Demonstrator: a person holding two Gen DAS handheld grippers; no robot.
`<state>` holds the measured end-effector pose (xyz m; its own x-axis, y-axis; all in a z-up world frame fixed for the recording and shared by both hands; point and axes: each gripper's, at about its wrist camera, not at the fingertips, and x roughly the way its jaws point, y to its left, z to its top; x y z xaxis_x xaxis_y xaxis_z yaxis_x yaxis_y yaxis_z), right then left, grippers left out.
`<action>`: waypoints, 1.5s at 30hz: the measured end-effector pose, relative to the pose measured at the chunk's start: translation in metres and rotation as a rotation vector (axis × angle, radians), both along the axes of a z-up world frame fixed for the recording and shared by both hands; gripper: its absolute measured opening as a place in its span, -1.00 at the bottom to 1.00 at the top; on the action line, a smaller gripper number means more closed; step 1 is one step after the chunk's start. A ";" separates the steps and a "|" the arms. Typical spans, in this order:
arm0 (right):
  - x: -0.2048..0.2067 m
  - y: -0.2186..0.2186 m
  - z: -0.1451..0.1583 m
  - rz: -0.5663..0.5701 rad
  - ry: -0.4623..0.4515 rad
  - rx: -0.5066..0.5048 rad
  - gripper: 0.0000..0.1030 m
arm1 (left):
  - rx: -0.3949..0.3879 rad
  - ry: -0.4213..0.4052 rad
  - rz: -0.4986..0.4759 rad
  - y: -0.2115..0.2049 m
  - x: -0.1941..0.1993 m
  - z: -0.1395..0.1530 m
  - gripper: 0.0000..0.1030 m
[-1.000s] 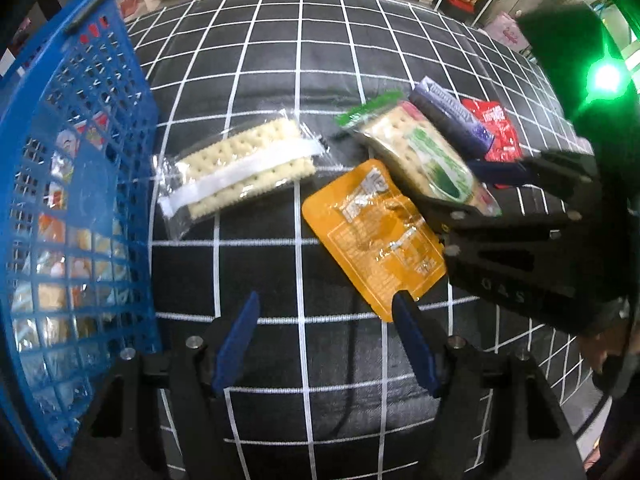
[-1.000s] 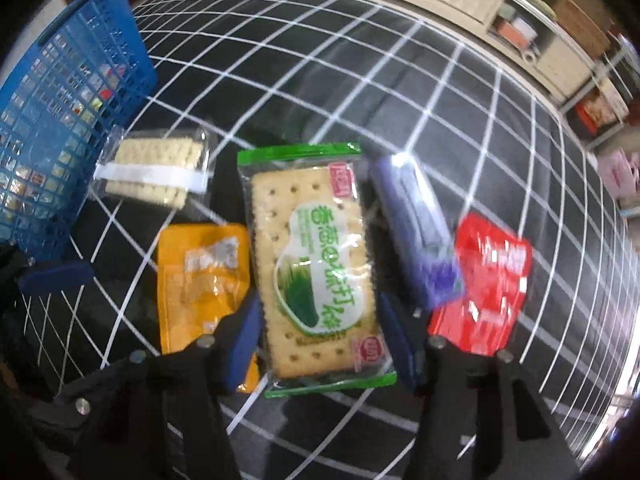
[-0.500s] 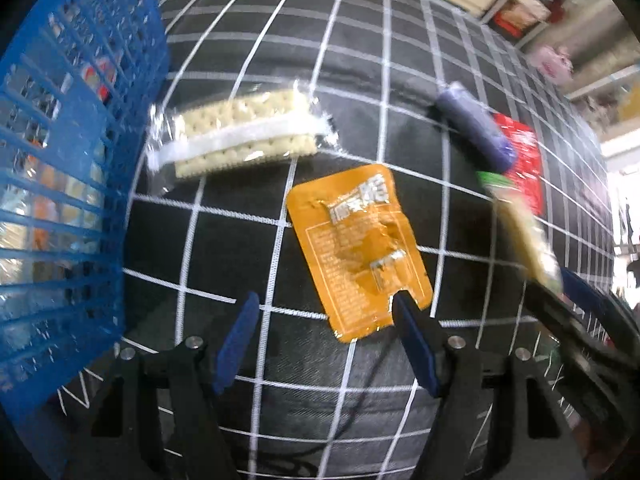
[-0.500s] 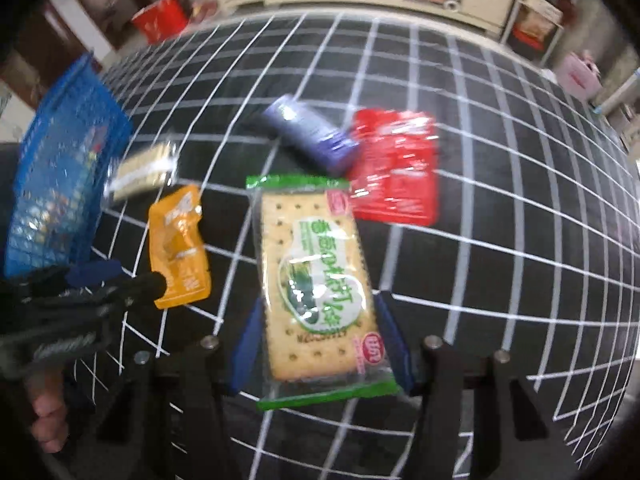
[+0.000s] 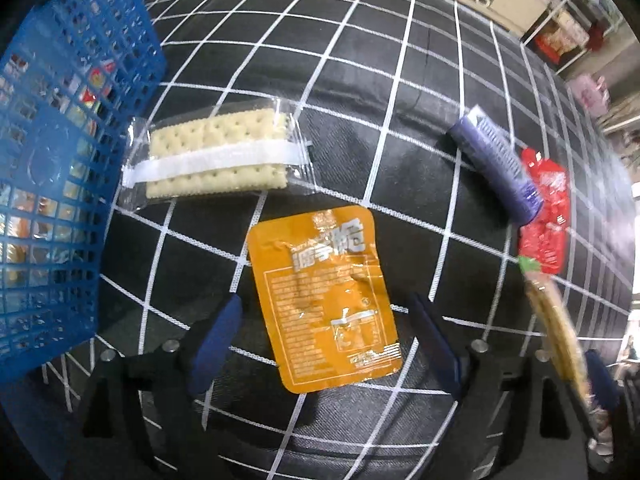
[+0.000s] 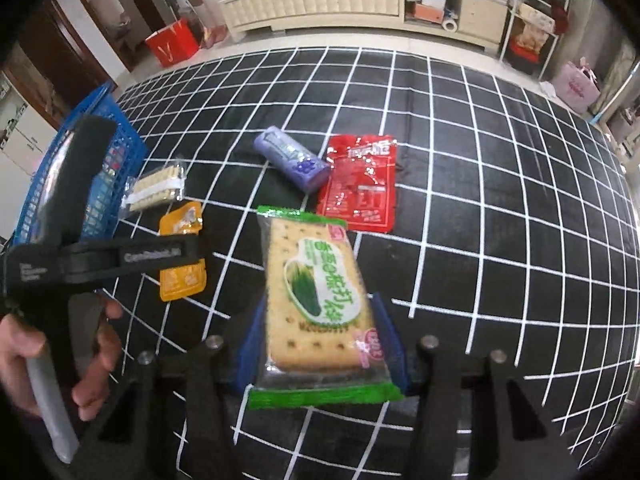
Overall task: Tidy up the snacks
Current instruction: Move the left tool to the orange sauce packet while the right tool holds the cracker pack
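Black cloth with a white grid [image 6: 460,184] covers the work surface. Behind it, a long cream cabinet with a slatted front [image 6: 320,0] stands on pale floor, a red open box [image 6: 170,42] to its left beside dark wooden doors [image 6: 60,40]. White wire shelving [image 6: 532,32] and a pink bag [image 6: 576,88] stand right.

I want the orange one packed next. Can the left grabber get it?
Probably yes: the left gripper is open and empty, the orange packet lies flat between its fingers, and nothing covers it.

Even indoor light, fisheye-bent edges, slight motion blur
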<state>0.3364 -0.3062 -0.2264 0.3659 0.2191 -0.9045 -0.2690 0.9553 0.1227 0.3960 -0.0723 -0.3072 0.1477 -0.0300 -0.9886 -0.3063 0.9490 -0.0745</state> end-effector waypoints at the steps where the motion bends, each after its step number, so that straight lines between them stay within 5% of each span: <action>1: 0.000 0.000 0.000 0.000 -0.002 0.003 0.10 | 0.022 0.003 -0.001 -0.003 0.001 -0.001 0.63; 6: -0.001 -0.001 0.000 -0.006 -0.007 0.002 0.10 | 0.044 -0.008 0.025 -0.013 -0.008 -0.003 0.61; 9: 0.001 -0.005 -0.002 -0.034 0.004 0.005 0.10 | 0.046 0.000 -0.035 -0.027 -0.016 0.005 0.22; 18: -0.003 0.000 0.009 -0.050 0.001 -0.014 0.10 | 0.010 -0.014 -0.120 -0.050 -0.043 0.017 -0.01; 22: -0.008 0.010 0.018 -0.054 -0.010 -0.018 0.09 | -0.055 -0.036 -0.163 -0.057 -0.059 0.045 -0.58; 28: -0.020 0.028 0.040 -0.056 -0.046 -0.039 0.09 | -0.114 -0.047 -0.200 -0.038 -0.082 0.058 -0.94; 35: -0.034 0.047 0.049 -0.042 -0.059 -0.062 0.09 | -0.112 -0.149 -0.323 -0.013 -0.090 0.097 -0.92; 39: -0.038 0.054 0.045 -0.043 -0.049 -0.056 0.09 | -0.144 -0.167 -0.400 -0.006 -0.086 0.110 -0.21; 45: -0.045 0.057 0.036 -0.112 -0.030 -0.052 0.09 | -0.101 -0.167 -0.542 -0.009 -0.078 0.107 0.00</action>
<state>0.2918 -0.2492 -0.1908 0.4129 0.1284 -0.9017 -0.1627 0.9845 0.0657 0.3184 -0.0809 -0.2000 0.2387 -0.2379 -0.9415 0.2451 0.9529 -0.1786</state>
